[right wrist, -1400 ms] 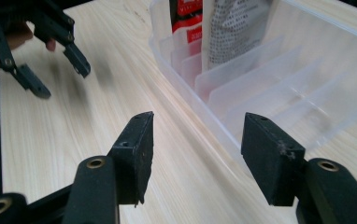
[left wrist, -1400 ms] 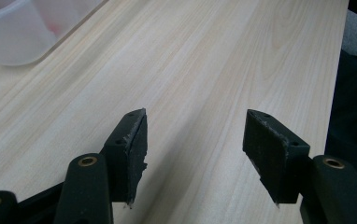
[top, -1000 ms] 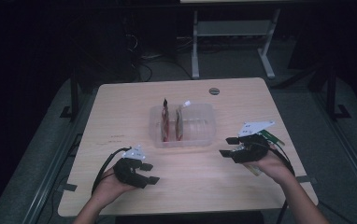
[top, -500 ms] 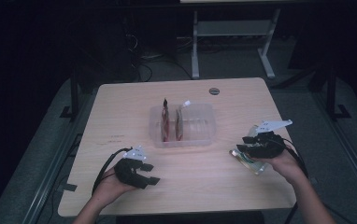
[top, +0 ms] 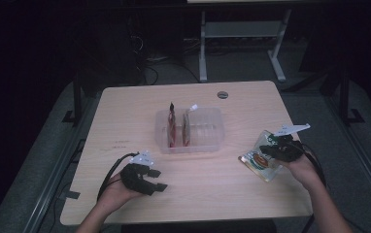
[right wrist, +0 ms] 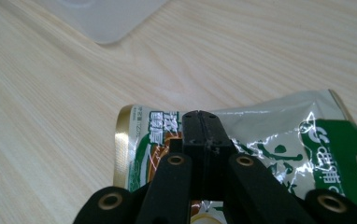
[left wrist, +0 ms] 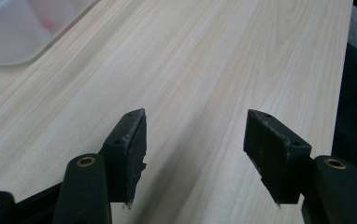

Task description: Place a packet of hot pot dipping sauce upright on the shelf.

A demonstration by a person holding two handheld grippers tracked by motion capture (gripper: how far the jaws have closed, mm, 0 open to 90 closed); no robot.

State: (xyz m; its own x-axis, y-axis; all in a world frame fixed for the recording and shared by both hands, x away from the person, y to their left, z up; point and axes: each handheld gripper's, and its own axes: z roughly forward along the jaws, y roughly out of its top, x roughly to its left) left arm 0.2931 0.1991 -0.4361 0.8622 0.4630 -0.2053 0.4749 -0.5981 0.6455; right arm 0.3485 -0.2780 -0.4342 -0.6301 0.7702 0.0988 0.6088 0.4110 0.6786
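- The right tongs point(right wrist: 201, 122) have just been closing; their jaws now stand together over a flat, shiny foil snack packet, green and white with a gold edge point(right wrist: 279, 140). If the foil is pinched I cannot tell; the jaws hide the middle of the packet.
- Its printed characters are too small and creased to read.
- The left tongs point(left wrist: 193, 140) are open over the bare light wooden tabletop point(left wrist: 204, 60).
- Beyond them, a clear plastic tray point(top: 208, 127) is cut off.
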